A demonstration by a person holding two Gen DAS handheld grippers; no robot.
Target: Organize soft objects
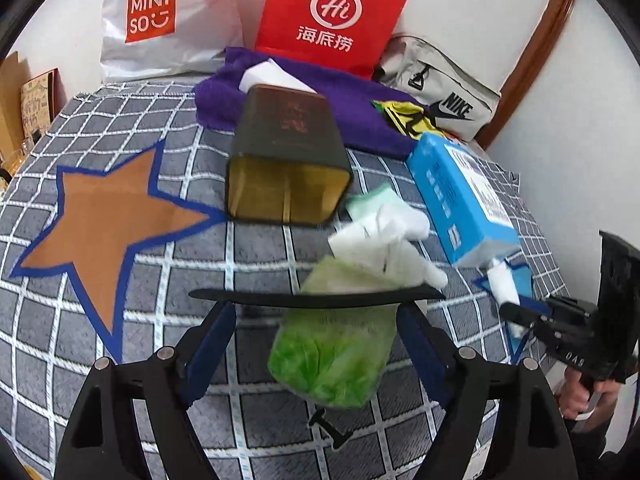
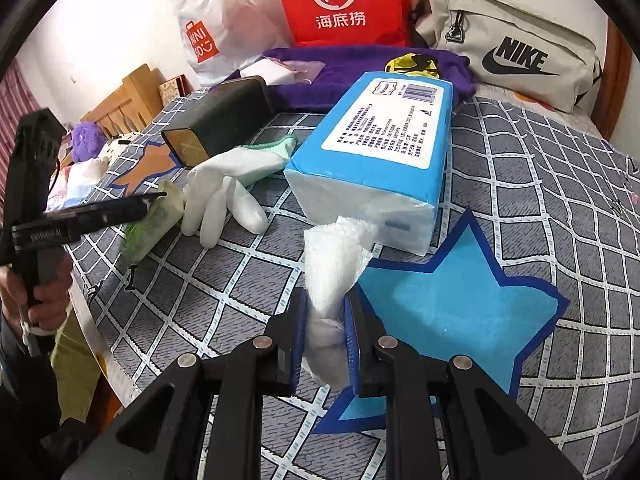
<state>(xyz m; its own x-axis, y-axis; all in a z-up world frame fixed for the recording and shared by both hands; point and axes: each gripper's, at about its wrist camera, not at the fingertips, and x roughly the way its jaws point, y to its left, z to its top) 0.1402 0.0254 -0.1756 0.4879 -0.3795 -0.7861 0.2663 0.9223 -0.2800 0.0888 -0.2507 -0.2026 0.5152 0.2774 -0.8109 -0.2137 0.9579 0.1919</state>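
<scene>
A green soft packet lies blurred on the checked bed cover, between the fingers of my left gripper. The jaws stand wide apart and the pads are clear of the packet. A thin black strip runs across the fingertips. Beyond the packet are a white glove, a pale green cloth, a dark tin lying on its side with its mouth open, and a blue tissue pack. My right gripper is shut on a white tissue above the blue star, in front of the tissue pack.
A purple towel lies behind the tin. A white Miniso bag, a red paper bag and a grey Nike bag line the wall. An orange star marks the cover at left. The bed edge and a wooden headboard are at left.
</scene>
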